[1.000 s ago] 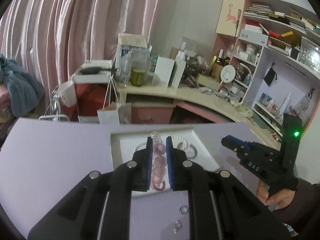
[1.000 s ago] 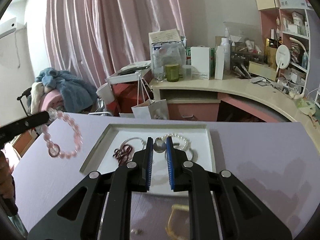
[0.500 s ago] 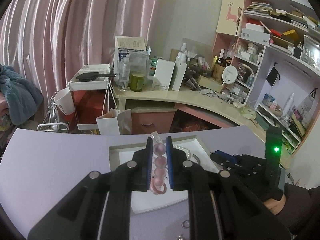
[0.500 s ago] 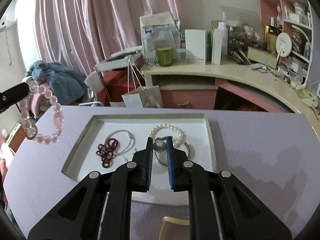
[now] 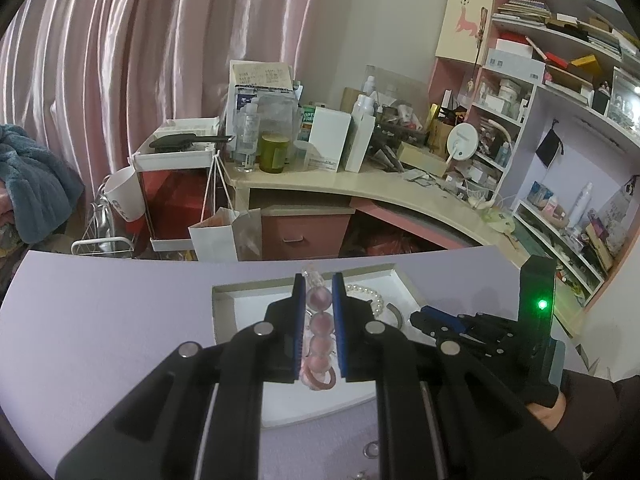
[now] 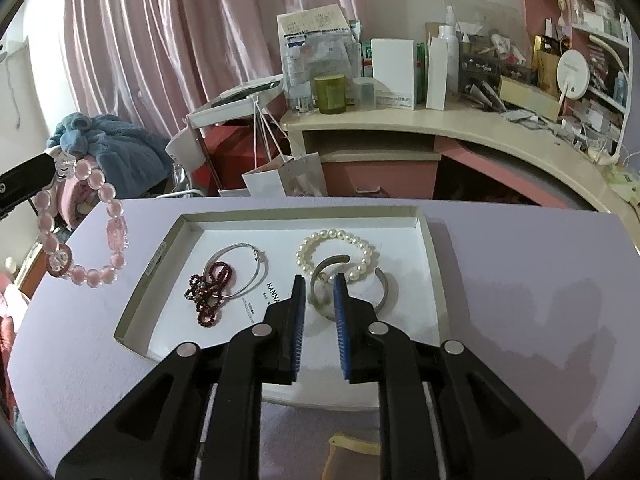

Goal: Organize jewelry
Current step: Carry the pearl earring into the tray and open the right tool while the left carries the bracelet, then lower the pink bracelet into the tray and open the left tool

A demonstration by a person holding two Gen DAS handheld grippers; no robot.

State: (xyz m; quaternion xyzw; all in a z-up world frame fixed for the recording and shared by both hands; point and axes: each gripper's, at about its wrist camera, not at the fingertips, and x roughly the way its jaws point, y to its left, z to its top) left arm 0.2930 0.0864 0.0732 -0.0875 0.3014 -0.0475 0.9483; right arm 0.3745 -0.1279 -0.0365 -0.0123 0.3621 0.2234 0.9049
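Observation:
My left gripper (image 5: 319,282) is shut on a pink bead bracelet (image 5: 319,334) and holds it above the white tray (image 5: 224,292). In the right wrist view the bracelet (image 6: 82,232) hangs from the left gripper's tip at the far left, above the table's left edge. My right gripper (image 6: 320,285) hovers over the tray (image 6: 434,248) with its jaws slightly apart and nothing between them. In the tray lie a pearl bracelet (image 6: 335,254), a grey metal cuff (image 6: 384,280), a thin silver bangle (image 6: 250,276) and a dark red bead string (image 6: 208,294).
The tray sits on a lavender table (image 6: 520,280). A small ring (image 5: 370,450) and a yellowish item (image 6: 352,446) lie on the table in front of the tray. Behind are a cluttered desk (image 6: 440,120), shelves (image 5: 560,100) and a paper bag (image 6: 286,178).
The left gripper carried the pink bracelet forward, closer over the tray. The right gripper moved in over the tray; the small round bead seen between its jaws earlier is gone.

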